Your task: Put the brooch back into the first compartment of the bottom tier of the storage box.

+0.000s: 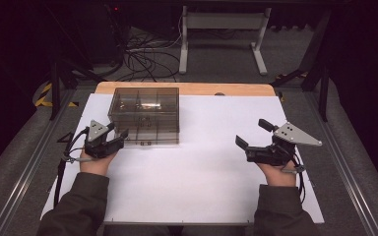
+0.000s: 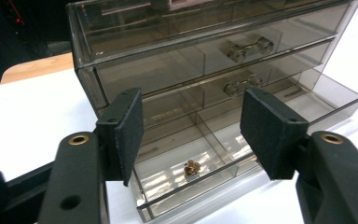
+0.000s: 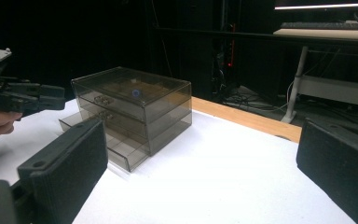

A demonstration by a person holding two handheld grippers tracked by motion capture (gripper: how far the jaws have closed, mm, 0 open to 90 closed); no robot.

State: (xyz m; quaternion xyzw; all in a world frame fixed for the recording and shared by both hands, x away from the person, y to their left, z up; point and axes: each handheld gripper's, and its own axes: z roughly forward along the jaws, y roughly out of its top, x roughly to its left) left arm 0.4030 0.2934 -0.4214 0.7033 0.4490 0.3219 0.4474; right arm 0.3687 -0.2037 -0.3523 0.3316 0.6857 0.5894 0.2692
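Note:
A smoky clear plastic drawer box (image 1: pixel 145 114) stands on the white table sheet at the back left. Its bottom drawer (image 2: pixel 200 158) is pulled out, and a small brown object (image 2: pixel 192 168) lies in its front left compartment. The two upper drawers are pushed in; each has a round double knob (image 2: pixel 249 47). My left gripper (image 1: pixel 118 132) is open just in front of the box's left corner, its jaws framing the open drawer. My right gripper (image 1: pixel 253 132) is open over bare sheet at the right, well apart from the box (image 3: pixel 133 109).
The white sheet (image 1: pixel 211 162) covers a wooden tabletop whose far edge (image 1: pixel 187 88) shows behind the box. Beyond the table are floor cables (image 1: pixel 145 59) and a white desk frame (image 1: pixel 221 34). Metal rails run along both sides of the table.

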